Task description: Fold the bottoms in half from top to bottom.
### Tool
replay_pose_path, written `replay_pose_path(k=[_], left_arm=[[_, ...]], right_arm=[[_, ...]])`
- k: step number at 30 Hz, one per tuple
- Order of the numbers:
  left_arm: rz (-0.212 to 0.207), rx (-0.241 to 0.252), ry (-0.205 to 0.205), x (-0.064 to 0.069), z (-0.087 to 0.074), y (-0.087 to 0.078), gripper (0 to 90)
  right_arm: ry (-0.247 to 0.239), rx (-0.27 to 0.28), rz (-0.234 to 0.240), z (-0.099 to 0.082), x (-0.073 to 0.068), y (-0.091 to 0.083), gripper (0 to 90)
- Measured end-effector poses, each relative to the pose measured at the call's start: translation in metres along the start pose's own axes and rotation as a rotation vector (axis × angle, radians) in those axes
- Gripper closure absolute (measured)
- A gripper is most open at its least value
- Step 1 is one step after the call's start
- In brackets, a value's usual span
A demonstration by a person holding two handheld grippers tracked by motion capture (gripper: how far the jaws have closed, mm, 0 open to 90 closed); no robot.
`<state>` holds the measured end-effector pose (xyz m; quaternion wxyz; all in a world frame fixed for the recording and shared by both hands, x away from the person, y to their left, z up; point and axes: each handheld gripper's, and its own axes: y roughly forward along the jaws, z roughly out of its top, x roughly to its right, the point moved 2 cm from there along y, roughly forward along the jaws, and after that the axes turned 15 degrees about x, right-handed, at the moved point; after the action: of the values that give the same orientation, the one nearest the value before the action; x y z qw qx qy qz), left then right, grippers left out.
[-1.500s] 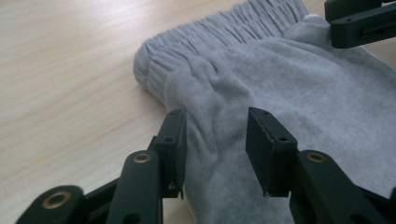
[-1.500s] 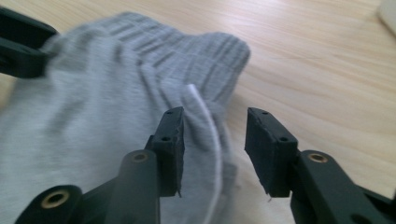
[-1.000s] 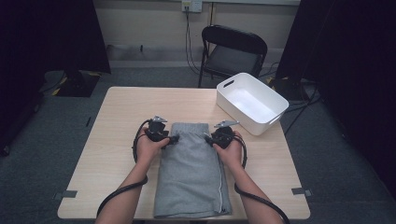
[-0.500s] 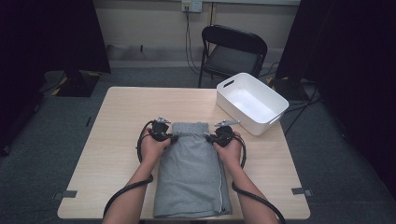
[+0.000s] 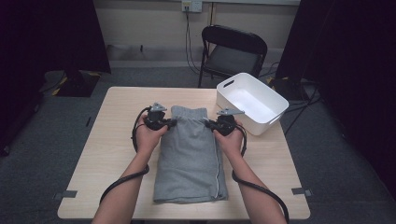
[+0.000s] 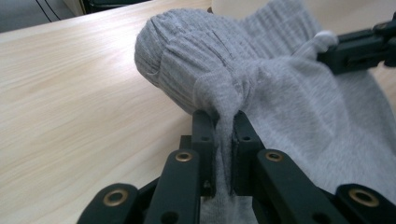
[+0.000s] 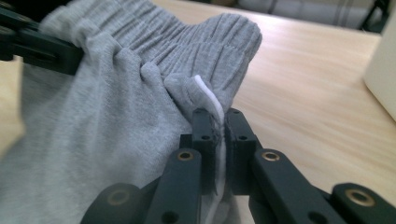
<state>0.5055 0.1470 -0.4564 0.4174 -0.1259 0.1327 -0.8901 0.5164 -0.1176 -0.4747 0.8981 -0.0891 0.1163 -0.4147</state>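
Grey shorts (image 5: 190,158) flat mid-surface, waistband toward far edge, pinched at its corners by left tool (image 5: 169,123) and right tool (image 5: 210,124), both just clamped; fold apparently starting, likely calling for an even lift toward near edge.

Wooden table (image 5: 112,140) with grey trousers (image 5: 189,161), white bin (image 5: 271,122)

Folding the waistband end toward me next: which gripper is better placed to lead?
Neither clearly. The left gripper and the right gripper have both just closed on the grey shorts, pinching opposite sides near the waistband, level with each other. Probably move them together.
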Motion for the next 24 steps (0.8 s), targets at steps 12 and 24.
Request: replay_pose_path(k=[12,24], left_arm=[[-0.026,0.017,0.031,0.024,-0.014,-0.042,83.6],[-0.053,-0.034,0.022,0.04,-0.035,-0.06,83.7]], right_arm=[[-0.084,0.061,0.07,-0.001,-0.025,-0.039,85.1],[-0.09,0.053,0.113,-0.017,-0.04,-0.067,85.4]])
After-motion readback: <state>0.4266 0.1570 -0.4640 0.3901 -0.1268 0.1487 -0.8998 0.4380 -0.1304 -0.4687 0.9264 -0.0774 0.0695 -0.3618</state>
